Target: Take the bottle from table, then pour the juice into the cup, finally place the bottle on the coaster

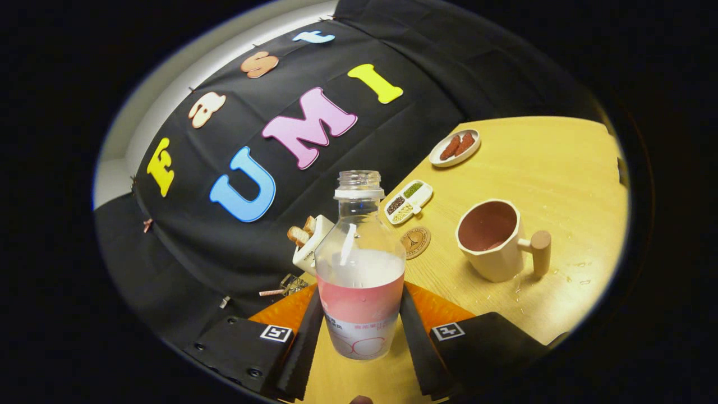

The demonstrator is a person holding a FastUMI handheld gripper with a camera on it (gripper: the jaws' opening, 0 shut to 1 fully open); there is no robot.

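with the gripper (pixel 360 331) clamped on the uncapped juice bottle (pixel 359 264) between its fingers, the pour seems next, calling for a tilt toward the cup (pixel 493 240) beside the coaster (pixel 415 242).

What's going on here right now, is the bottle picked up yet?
Yes. The gripper is shut on the bottle, which sits upright between its fingers with the cap off and pale juice inside. The cup stands beyond the fingers on the table, with liquid already in it and drops spilled around it. The coaster lies free just behind the bottle, beside the cup.
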